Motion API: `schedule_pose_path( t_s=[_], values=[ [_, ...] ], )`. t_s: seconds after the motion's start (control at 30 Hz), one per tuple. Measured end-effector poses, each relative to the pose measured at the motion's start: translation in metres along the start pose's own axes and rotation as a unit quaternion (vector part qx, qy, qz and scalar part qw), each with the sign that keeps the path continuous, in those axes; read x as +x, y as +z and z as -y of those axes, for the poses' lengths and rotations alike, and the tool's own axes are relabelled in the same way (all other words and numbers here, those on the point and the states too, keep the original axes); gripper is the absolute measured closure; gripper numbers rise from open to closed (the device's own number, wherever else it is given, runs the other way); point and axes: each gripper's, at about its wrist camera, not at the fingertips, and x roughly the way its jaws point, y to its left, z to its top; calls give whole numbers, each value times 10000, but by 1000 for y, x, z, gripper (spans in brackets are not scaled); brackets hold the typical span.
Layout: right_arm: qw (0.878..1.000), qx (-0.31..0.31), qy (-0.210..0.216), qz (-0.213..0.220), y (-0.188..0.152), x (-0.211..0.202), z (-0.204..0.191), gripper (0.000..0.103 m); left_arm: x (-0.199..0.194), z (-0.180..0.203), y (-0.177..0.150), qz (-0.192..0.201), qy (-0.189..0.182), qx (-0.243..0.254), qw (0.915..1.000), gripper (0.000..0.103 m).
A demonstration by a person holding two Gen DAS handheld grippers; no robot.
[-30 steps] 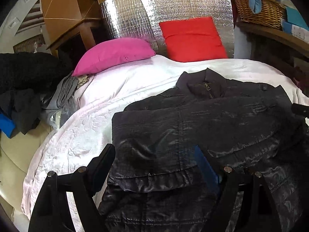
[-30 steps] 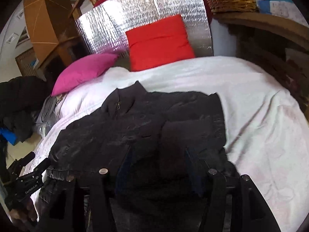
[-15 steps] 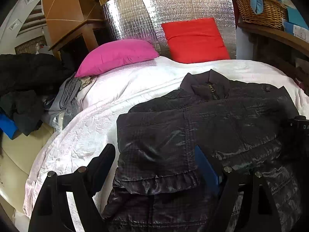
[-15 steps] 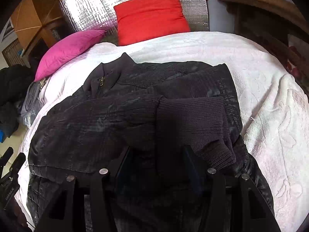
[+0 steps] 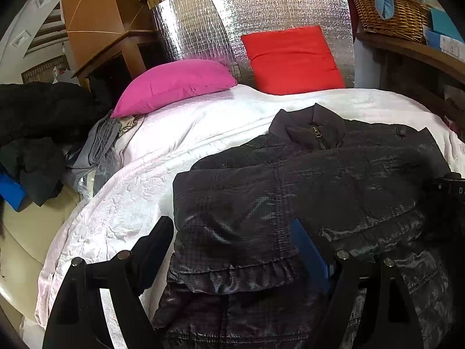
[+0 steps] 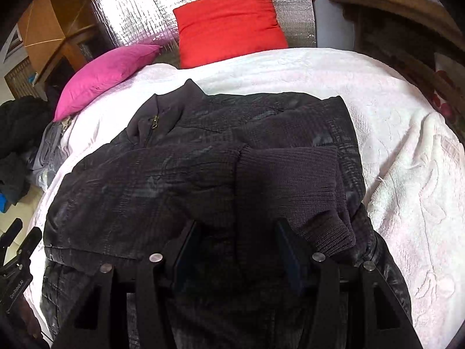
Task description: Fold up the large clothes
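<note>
The left gripper (image 5: 232,238) is being held wide open over the dark jacket (image 5: 305,180), gripping nothing. The right gripper (image 6: 237,250) is being kept half open astride its knit cuff (image 6: 290,180); whether it is clamped cannot be told. Lettering at lower left is being shown unreadably.

I see my left hand-held gripper (image 5: 232,244) gaping wide over the folded black jacket (image 5: 305,192) on the white bed (image 5: 180,133).

Dark quilted jacket (image 6: 162,180) lying flat on white bedspread (image 6: 392,145), zipped collar pointing toward red pillow (image 6: 229,23); both sleeves lying folded across front, ribbed cuff (image 6: 293,183) resting on top.
</note>
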Motion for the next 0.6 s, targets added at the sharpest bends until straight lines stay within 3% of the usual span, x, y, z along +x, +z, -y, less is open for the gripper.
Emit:
schedule_pose_path(
  t_s=[0.6],
  values=[
    [10000, -24, -28, -3, -2, -1, -1, 45, -3, 0, 0, 71, -20, 4, 10000, 19]
  ],
)
